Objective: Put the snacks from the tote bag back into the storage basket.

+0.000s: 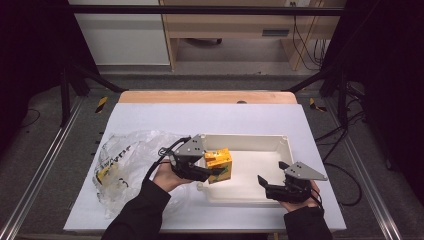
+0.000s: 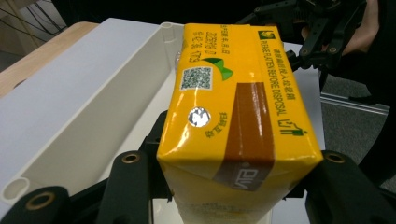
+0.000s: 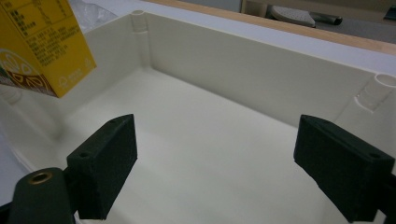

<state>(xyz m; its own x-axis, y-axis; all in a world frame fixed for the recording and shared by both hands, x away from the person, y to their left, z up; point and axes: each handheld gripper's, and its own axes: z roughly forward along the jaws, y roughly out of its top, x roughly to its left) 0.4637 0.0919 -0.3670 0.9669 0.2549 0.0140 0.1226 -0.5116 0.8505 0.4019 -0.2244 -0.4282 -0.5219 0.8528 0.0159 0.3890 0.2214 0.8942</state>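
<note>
Nearest the person, the right tool (image 1: 270, 183) waits at the tray's (image 1: 248, 139) front right rim, jaws wide with nothing between them. Just left and slightly farther in, the left tool (image 1: 212, 173) is clamped on the yellow carton (image 1: 218, 165), its long axis running away along the jaws, apparently still off the tray floor. Beyond on the bench (image 1: 210, 115), a crumpled plastic bag (image 1: 120, 160) lies at left.

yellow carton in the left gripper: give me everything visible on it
The yellow carton is a small rectangular drink box, glossy coated card by its look, with a brown band, green print, a QR code and a round foil straw seal. It looks intact. The left gripper clamps it between its jaws, tilted in the air over the left end of the white bin, apart from its floor.
</note>
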